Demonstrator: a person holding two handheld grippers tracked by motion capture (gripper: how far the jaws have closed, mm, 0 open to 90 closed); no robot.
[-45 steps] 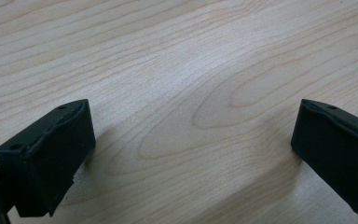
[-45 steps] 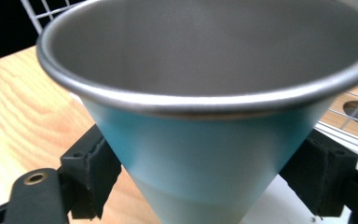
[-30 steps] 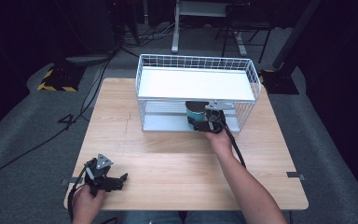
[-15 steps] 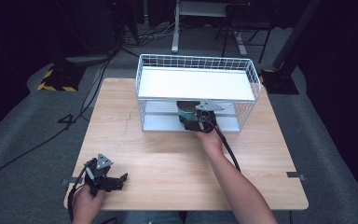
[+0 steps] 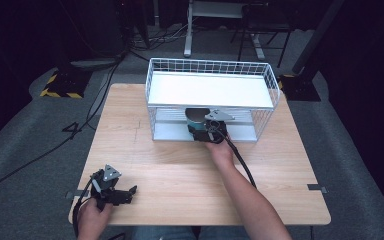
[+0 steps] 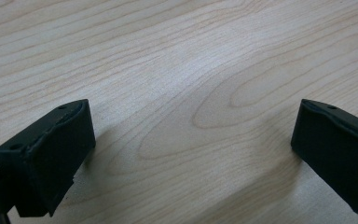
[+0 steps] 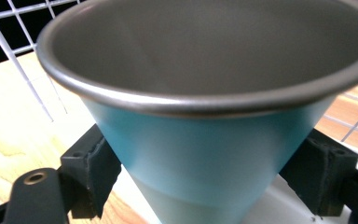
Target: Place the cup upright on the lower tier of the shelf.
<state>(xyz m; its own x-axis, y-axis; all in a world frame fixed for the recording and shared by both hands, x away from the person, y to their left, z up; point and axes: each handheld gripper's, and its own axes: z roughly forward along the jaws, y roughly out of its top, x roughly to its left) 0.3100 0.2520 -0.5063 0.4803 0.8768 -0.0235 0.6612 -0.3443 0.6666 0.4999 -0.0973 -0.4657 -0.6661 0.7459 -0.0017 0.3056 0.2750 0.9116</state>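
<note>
High view: right gripper (image 5: 202, 131) at frame centre holds teal metal cup (image 5: 196, 116) inside wire rack (image 5: 267, 80) lower shelf; left gripper (image 5: 122, 192) lower left, jaws apart, empty.
Right gripper view: jaws clamped on cup's (image 7: 205, 140) tapered wall. Likely light, rigid, slick; grip below rim.

Recording lab: dark room, floor cables (image 5: 40, 155), hazard-striped base (image 5: 60, 86).

Both forearms are bare, with no sleeve in sight. Each hand carries a black gripper, the left gripper (image 5: 130, 191) and the right gripper (image 5: 198, 131), topped by a grey three-cornered plate and trailing a thick black cable. The blocky black fingers (image 6: 51, 154) have small holes, possibly for screws.
</note>
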